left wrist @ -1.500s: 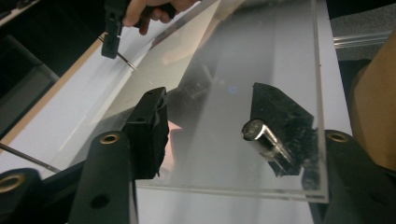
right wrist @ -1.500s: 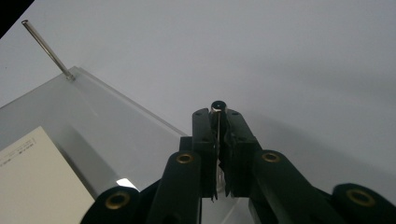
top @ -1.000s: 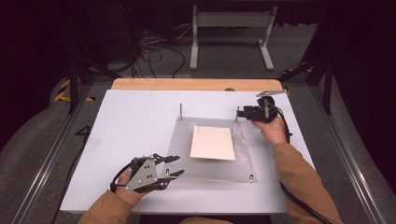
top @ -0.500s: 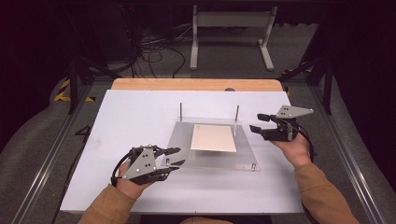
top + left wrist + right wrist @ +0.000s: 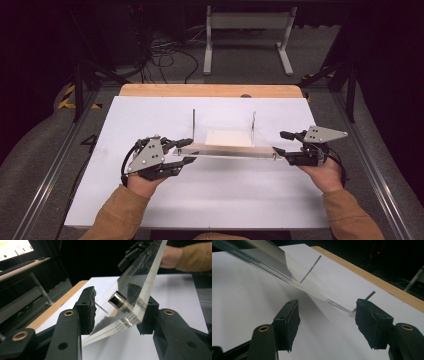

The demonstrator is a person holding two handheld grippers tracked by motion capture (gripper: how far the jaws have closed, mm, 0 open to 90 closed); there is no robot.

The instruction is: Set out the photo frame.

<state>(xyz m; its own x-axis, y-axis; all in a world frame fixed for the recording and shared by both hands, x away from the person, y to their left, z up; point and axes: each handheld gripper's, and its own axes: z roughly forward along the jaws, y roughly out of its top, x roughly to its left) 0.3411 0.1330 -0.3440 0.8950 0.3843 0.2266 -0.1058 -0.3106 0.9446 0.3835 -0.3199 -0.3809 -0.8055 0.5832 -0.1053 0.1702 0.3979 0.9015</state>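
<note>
The clear acrylic plate (image 5: 225, 150) looks stiff and slippery; left gripper (image 5: 185, 151) straddles its nine-o'clock edge, pinch uncertain; right gripper (image 5: 281, 143) is spread.

White sheet (image 5: 150, 200) on wooden table (image 5: 210, 90)

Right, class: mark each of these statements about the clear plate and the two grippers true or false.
1. The left gripper has the clear plate between its jaws. True.
2. The right gripper is clamped on the plate. False: its jaws, which have just been opening, stand open and neither pad presses on it.
3. The plate lies flat on the table. False: it is tilted, held up.
4. Thin pins stand upright by the plate's far edge. True.
</note>
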